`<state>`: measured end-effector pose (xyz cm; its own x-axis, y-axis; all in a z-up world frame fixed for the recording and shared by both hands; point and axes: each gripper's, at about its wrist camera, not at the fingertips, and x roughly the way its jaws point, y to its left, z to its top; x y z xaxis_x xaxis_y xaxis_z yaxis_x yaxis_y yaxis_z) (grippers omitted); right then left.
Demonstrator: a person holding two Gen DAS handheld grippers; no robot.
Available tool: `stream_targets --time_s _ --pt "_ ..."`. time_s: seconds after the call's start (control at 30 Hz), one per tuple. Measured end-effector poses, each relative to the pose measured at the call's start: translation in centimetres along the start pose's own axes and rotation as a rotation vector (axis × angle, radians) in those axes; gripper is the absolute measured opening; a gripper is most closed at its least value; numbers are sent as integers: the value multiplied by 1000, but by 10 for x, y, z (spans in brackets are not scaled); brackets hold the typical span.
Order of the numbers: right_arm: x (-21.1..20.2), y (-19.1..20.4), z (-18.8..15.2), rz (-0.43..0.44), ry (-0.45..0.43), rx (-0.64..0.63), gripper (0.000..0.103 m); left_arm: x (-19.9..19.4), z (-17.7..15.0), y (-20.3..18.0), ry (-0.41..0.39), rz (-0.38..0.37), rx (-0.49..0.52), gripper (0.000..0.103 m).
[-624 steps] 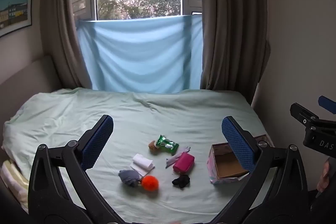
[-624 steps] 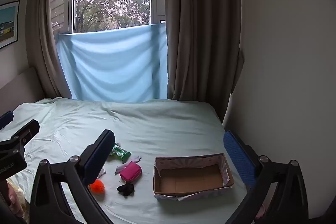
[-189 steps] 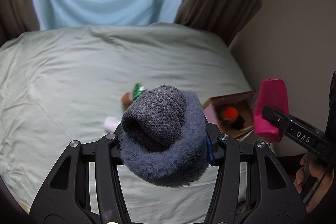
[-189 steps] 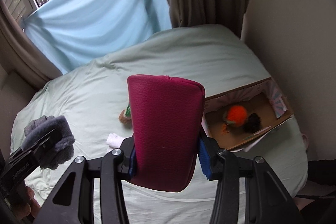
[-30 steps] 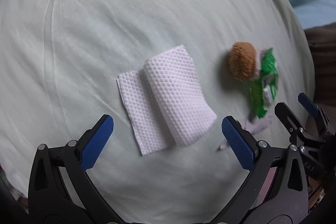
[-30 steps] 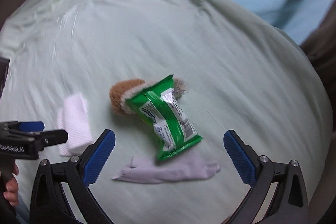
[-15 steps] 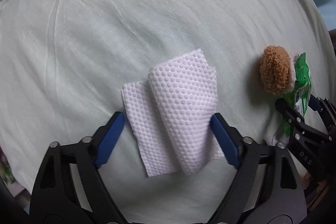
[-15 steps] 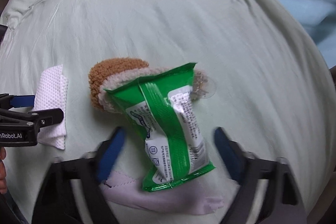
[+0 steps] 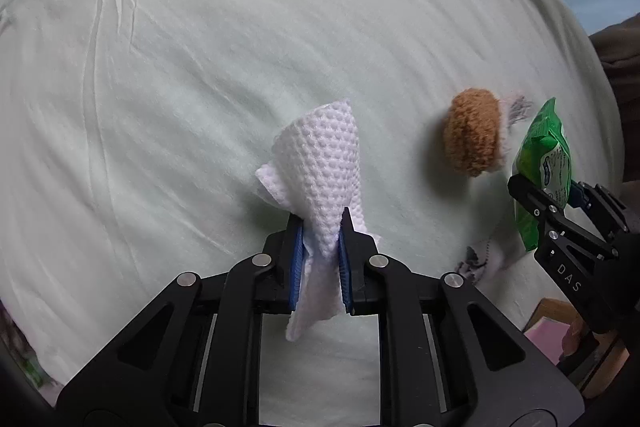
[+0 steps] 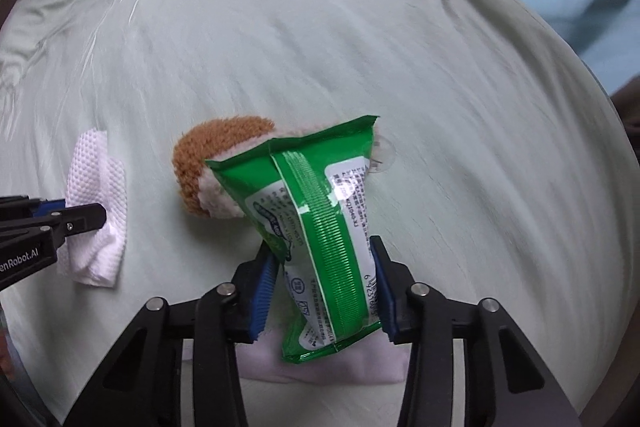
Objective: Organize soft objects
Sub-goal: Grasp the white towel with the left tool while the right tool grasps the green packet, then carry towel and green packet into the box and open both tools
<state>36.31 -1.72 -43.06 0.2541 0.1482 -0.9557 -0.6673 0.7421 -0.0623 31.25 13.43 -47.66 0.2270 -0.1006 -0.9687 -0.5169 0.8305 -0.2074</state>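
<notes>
Since a second ago, your left hand-held gripper point(image 9: 320, 259) has just been closing and now pinches the white cloth point(image 9: 320, 179), bunching it above the bed point(image 9: 200, 67). Your right hand-held gripper point(image 10: 324, 287) has just been closing too; its pads press the green packet point(image 10: 320, 227) between them. Both point steeply down. Just beyond the packet lies the brown plush point(image 10: 216, 155); under it, a lilac sock point(image 10: 360, 363).

Soft dim daylight, faint shadows, fisheye-bent dark edges, slight motion blur
</notes>
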Motion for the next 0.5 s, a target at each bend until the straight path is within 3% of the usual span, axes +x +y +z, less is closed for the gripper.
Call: stream_targets --time_s 0.23,0.5 --pt "-45 -5 -6 -15 -37 123 38 -42 1 -7 -40 -50 48 13" --pt "-126 -2 -24 -48 -107 283 37 -116 3 1 -87 -133 137 13"
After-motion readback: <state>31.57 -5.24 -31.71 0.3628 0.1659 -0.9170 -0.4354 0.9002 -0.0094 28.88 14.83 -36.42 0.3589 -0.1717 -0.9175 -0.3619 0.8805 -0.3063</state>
